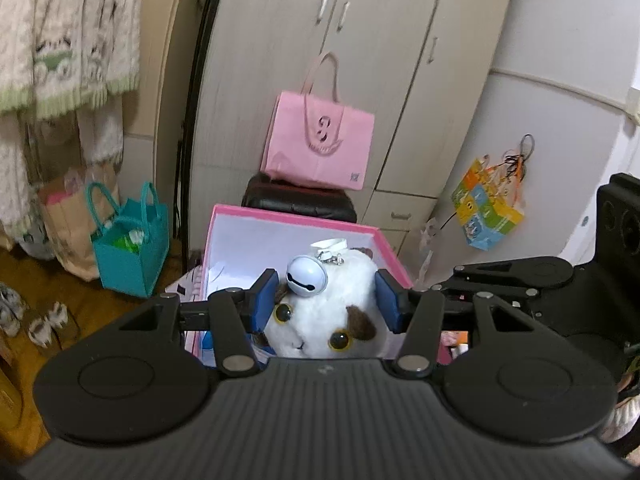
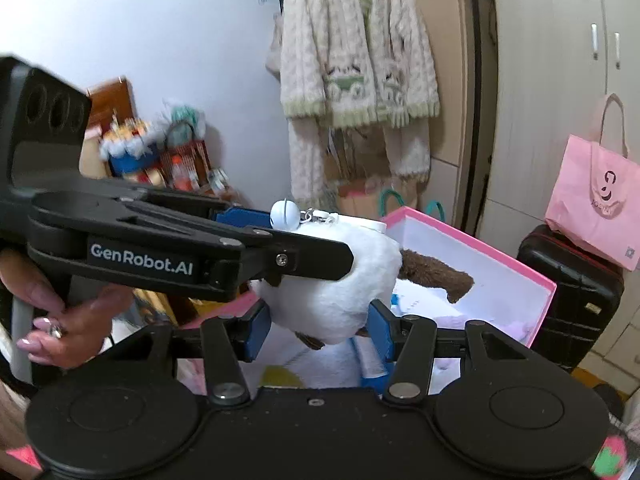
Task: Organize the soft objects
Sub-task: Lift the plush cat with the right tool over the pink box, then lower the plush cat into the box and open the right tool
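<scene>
A white plush toy (image 1: 320,320) with brown patches, yellow eyes and a white bell (image 1: 306,274) hangs over an open pink box (image 1: 296,216) with a white inside. My left gripper (image 1: 326,296) is shut on its head, with a blue pad pressed into each side. In the right wrist view my right gripper (image 2: 320,328) is shut on the lower body of the plush toy (image 2: 340,292), whose brown tail points toward the pink box (image 2: 480,244). The left gripper (image 2: 296,236) comes in from the left there, held by a person's hand (image 2: 80,320).
A pink tote bag (image 1: 320,144) rests on a black suitcase (image 1: 300,200) before a pale wardrobe (image 1: 360,60). A teal bag (image 1: 132,248) and slippers (image 1: 52,320) are on the wooden floor at left. A knitted cardigan (image 2: 356,60) hangs on the wall. A colourful bag (image 1: 486,208) hangs at right.
</scene>
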Motion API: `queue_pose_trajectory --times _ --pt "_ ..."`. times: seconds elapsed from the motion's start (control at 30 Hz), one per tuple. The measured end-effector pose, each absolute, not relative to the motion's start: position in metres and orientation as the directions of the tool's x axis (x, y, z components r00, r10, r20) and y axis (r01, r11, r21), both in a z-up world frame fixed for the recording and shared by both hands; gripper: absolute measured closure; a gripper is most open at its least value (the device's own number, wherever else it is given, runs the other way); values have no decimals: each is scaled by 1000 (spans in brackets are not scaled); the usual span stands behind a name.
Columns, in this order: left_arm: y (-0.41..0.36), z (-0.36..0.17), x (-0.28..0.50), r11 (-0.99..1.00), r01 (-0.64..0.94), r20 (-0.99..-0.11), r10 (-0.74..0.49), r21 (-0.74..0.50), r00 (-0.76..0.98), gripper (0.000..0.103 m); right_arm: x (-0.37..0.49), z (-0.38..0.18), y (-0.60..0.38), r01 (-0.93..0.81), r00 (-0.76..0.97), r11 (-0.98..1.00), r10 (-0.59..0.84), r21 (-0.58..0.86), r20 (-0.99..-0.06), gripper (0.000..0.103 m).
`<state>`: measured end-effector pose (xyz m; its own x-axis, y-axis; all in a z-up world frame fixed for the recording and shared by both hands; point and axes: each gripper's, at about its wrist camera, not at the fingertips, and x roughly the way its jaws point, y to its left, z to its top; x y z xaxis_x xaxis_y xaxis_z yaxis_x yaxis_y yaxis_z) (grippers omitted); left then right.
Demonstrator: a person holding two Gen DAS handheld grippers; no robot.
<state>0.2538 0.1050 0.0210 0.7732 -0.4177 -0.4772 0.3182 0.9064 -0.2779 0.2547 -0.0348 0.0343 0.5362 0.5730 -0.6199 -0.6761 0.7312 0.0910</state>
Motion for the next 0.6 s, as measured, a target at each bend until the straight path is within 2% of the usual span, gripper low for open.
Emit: queue_pose_trajectory --times 0.23,0.4,0.5,0.6 --pt "110 -8 293 920 254 -539 -382 -299 751 52 303 9 -23 -662 473 739 541 125 -695 45" --pt "99 -13 300 949 247 -570 -315 -196 758 53 311 5 -12 -669 475 739 509 81 -718 45" --pt "100 -10 295 960 225 -545 -281 -168 790 50 308 5 -7 -669 510 743 465 5 -724 45" --pt "101 0 277 978 191 -488 -205 -78 849 49 304 4 -16 -650 514 760 448 9 -731 45"
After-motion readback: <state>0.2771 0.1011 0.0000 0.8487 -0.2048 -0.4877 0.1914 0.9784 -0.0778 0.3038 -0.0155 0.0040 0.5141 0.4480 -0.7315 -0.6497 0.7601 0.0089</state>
